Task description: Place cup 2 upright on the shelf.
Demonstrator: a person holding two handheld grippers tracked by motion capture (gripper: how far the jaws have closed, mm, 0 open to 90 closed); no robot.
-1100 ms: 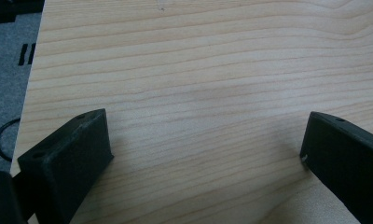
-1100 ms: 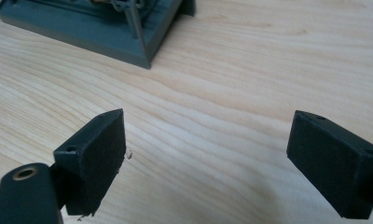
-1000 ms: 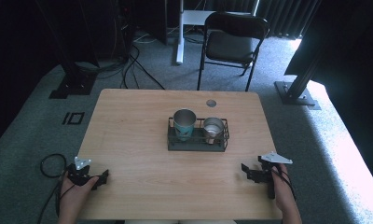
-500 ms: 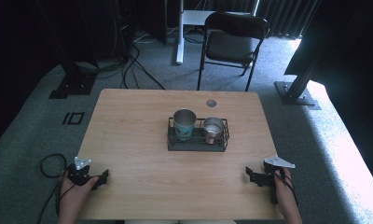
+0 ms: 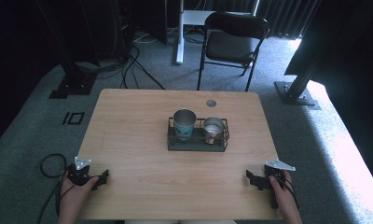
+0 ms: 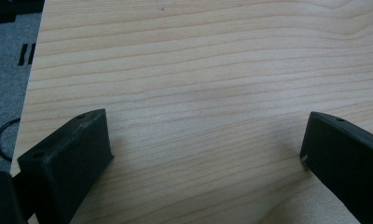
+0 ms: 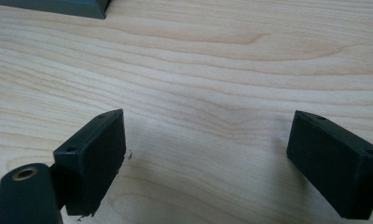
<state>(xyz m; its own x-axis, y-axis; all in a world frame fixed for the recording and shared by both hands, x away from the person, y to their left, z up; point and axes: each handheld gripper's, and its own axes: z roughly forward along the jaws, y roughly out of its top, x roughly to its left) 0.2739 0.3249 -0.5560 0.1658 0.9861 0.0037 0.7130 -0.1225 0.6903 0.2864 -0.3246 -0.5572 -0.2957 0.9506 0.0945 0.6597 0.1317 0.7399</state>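
A dark wire tray (image 5: 197,145) stands mid-table and holds two metal cups, a taller teal-sided cup (image 5: 184,123) at its left and a shorter silver cup (image 5: 213,128) at its right. My left gripper (image 5: 100,179) rests at the table's near left corner, open, jaws wide apart over bare wood (image 6: 208,135). Over at the near right edge, my right gripper (image 5: 251,179) is also open with nothing between its jaws (image 7: 208,140). A corner of the tray (image 7: 58,7) shows at the top left of the right gripper view.
The wooden table (image 5: 128,121) has a round cable hole (image 5: 211,103) near its far edge. A black folding chair (image 5: 231,42) stands beyond the table, with stand bases and cables on the grey carpet. A cable loop (image 5: 49,165) lies left of the table.
My right gripper has drawn back toward the near edge of the table. The left gripper and the cups have stayed put.
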